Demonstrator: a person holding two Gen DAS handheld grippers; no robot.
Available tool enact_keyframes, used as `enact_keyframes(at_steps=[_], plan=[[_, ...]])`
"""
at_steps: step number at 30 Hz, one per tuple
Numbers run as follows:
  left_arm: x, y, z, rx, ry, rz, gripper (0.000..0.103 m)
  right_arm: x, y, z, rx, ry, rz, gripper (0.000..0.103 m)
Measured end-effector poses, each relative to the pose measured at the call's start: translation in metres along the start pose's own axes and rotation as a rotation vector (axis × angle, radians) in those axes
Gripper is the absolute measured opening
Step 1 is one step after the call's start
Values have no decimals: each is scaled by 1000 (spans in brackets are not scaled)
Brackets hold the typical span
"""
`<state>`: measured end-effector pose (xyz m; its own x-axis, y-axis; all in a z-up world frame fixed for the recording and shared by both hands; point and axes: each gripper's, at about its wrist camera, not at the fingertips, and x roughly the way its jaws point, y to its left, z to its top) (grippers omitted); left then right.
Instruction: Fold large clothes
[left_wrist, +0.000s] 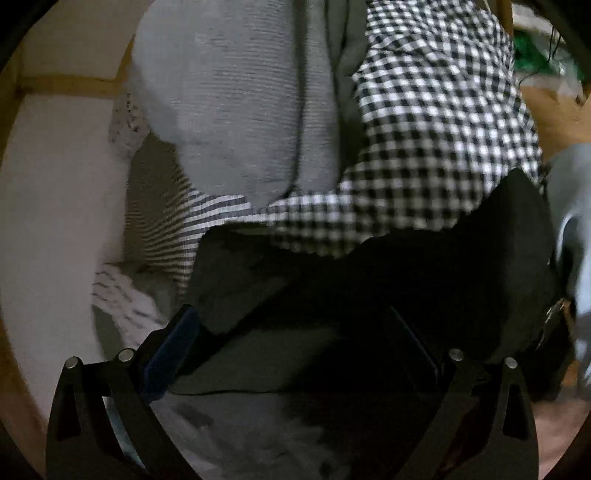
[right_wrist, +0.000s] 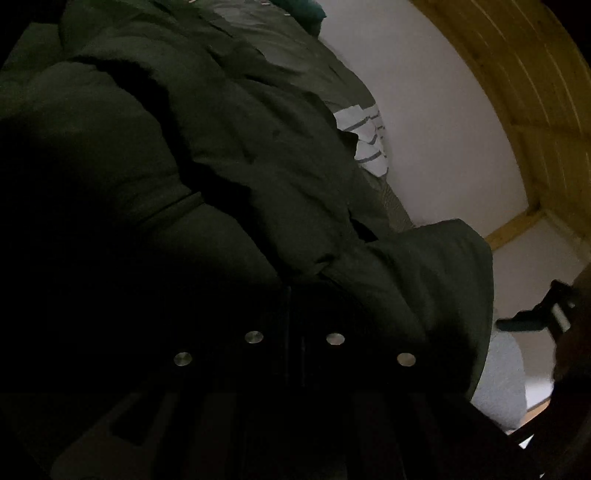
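In the right wrist view a dark green padded jacket (right_wrist: 229, 177) fills most of the picture. My right gripper (right_wrist: 293, 291) sits in deep shadow, its jaws together where the jacket's cloth bunches at the tips. In the left wrist view my left gripper (left_wrist: 291, 317) stands with its jaws wide apart. A dark, almost black garment (left_wrist: 388, 273) lies across the gap between its fingers, against the blue pad (left_wrist: 173, 350) of the left finger; no squeeze shows. The right finger is nearly lost against the dark cloth.
Behind the dark garment lies a pile: a black-and-white checked cloth (left_wrist: 436, 129), a grey ribbed cloth (left_wrist: 240, 103) and a striped cloth (left_wrist: 166, 221). A white surface (left_wrist: 55, 221) with a wooden frame (left_wrist: 70, 86) lies at the left. White-and-grey striped cloth (right_wrist: 365, 136) peeks from under the jacket.
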<state>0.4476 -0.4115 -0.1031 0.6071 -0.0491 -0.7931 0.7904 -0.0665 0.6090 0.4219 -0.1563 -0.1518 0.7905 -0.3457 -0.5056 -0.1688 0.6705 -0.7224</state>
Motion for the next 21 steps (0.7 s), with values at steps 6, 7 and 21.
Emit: enact_keyframes(at_steps=[6, 7, 21], plan=[[2, 39, -22, -259, -49, -236, 15, 5, 5, 3, 15, -9, -8, 5], [-1, 48, -30, -295, -67, -254, 13, 5, 4, 3, 23, -10, -4, 5], [-51, 164, -201, -877, -310, -154, 13, 7, -10, 39, 117, -67, -37, 5]])
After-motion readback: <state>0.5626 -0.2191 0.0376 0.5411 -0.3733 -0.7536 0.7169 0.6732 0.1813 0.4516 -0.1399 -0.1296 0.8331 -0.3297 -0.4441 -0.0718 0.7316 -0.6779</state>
